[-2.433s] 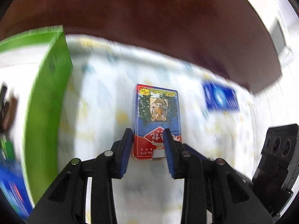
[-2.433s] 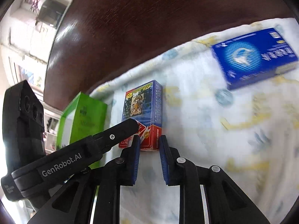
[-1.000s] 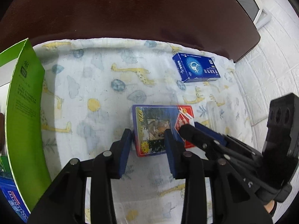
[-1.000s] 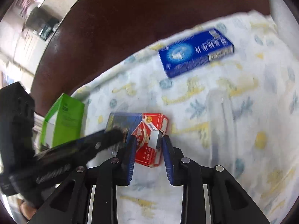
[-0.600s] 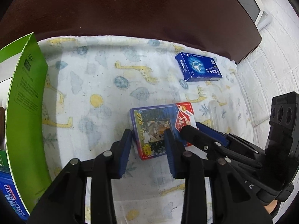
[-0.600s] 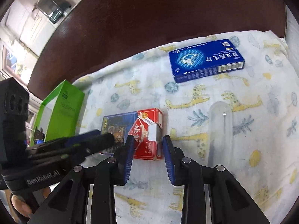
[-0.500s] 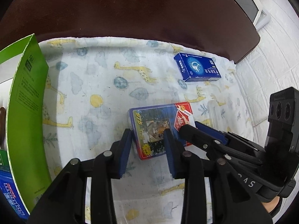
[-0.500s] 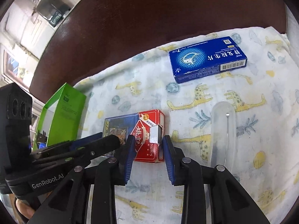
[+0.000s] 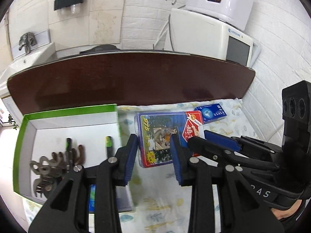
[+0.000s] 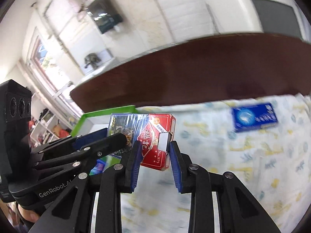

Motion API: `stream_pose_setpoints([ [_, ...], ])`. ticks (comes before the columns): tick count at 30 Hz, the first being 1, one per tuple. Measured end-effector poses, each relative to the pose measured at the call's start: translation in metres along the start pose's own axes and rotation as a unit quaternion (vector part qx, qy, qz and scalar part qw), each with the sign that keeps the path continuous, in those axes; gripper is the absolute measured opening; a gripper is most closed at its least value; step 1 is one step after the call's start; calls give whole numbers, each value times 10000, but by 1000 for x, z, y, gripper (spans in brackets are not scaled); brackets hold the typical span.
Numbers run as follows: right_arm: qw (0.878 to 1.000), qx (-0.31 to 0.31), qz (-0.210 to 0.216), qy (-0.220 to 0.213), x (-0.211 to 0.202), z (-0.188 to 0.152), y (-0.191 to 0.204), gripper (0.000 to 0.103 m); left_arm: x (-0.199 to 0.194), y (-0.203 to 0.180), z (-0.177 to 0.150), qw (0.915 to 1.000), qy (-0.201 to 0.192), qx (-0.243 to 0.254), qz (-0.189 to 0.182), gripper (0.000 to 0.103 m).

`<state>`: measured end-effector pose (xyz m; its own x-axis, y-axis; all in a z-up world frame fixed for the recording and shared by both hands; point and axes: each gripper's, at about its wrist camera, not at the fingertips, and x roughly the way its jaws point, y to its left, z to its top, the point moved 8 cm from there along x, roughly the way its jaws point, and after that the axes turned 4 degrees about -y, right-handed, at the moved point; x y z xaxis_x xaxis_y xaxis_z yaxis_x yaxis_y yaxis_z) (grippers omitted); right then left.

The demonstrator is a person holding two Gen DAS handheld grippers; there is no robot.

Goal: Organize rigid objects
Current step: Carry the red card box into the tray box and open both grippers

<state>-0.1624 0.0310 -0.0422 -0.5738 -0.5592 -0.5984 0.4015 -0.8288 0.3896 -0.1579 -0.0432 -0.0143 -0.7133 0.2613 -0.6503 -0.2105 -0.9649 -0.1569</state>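
Green box at table's left edge, wrenches inside. Left gripper and right gripper both clamped on card pack, 1 per end, pack lifted above cloth beside box. Blue box lies near cloth's far right corner.

card box between jaws, green box left

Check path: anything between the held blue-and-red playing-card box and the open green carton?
Only the green carton's near side wall lies between; the blue-and-red playing-card box, clamped by the left gripper and right gripper, looks lifted beside it. Wrenches occupy the carton's left part.
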Motion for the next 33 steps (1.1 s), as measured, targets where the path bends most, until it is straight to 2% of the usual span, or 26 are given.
stream_pose_setpoints([
  [9,9935,-584,839,495,80,-16,123,33,-39,140,-31,9937,-34,-714,861,31],
  [15,9869,-873,1017,899,126,-32,178,33,-39,195,-40,9882,-18,-1174,984,31],
  [19,9855,-907,972,1051,148,-33,191,33,-32,215,-42,9859,25,-1396,920,31],
  [26,9855,-996,861,1068,173,-21,199,33,-18,235,-40,9804,98,-1786,826,31],
  [29,9861,-959,823,1076,182,-17,198,33,-14,241,-37,9769,147,-1922,918,31],
  [33,9881,-867,786,997,180,-10,196,33,-23,235,-28,9773,-14,-1829,1066,34],
])
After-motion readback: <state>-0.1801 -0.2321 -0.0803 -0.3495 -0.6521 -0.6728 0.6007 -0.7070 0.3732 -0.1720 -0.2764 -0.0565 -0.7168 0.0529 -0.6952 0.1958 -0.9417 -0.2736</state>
